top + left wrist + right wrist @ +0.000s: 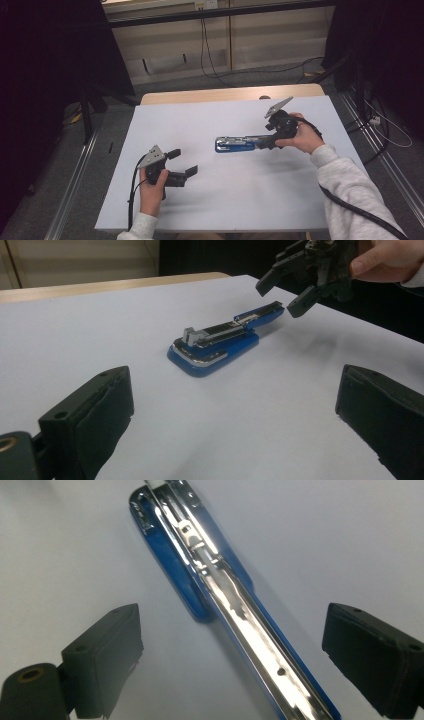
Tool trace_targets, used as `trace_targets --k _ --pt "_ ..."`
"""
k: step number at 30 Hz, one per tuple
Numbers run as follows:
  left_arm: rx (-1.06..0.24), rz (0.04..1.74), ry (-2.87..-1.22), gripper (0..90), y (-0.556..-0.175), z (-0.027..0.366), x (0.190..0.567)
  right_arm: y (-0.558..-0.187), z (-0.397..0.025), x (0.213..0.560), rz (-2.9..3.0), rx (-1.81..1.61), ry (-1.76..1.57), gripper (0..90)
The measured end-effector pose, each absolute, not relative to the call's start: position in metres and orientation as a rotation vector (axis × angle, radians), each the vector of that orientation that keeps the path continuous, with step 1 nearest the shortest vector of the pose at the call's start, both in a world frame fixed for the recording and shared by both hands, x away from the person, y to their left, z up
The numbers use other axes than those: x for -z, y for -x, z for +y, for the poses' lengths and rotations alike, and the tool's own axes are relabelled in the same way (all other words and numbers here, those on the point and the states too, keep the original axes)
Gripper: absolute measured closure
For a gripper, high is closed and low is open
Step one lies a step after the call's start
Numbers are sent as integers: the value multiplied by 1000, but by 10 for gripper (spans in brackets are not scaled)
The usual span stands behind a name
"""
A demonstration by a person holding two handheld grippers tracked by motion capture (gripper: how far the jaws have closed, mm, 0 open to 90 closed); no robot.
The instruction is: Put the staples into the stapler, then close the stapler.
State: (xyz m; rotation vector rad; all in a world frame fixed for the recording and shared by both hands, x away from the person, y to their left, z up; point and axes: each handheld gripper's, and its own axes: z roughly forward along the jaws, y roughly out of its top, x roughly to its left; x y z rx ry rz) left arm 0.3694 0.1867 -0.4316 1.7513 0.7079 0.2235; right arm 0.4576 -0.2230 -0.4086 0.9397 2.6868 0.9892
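A blue stapler (235,144) with a chrome magazine lies swung open and flat on the white table (200,115), right of centre. My right gripper (264,142) hovers open over the stapler's right end, one jaw on each side of the chrome rail (225,595), not touching it. In the right gripper view the right gripper (232,660) frames the rail. My left gripper (184,162) stands open at the lower left, well short of the stapler, with nothing between its fingers. The left gripper view has the left gripper (235,425), the stapler (215,342) ahead and the right gripper (281,296) above its raised end.
A wooden strip (230,93) edges the table's far side. Cables (210,60) lie on the grey floor beyond. Dark curtains (45,75) hang at both sides, and a metal rail (75,180) runs along the floor at the left.
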Motion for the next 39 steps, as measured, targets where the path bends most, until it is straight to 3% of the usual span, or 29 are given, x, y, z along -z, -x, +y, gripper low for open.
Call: trace_targets --k 12,21,26,31,39 --pt "-269 758 -1801 31 -388 175 435 -440 -245 419 2595 -1011 -1038 79" --pt "-286 825 -1830 52 -403 168 440 -426 -260 425 2511 -1053 -1104 188" --pt "-289 835 -1855 170 -410 161 443 -421 -263 427 2511 -1043 -1088 310" --pt "-299 857 -1855 338 -415 158 447 -416 -269 428 2497 -1028 -1101 359" --pt "-296 877 -1880 568 -426 147 447 -411 -286 432 2416 -1036 -1181 558"
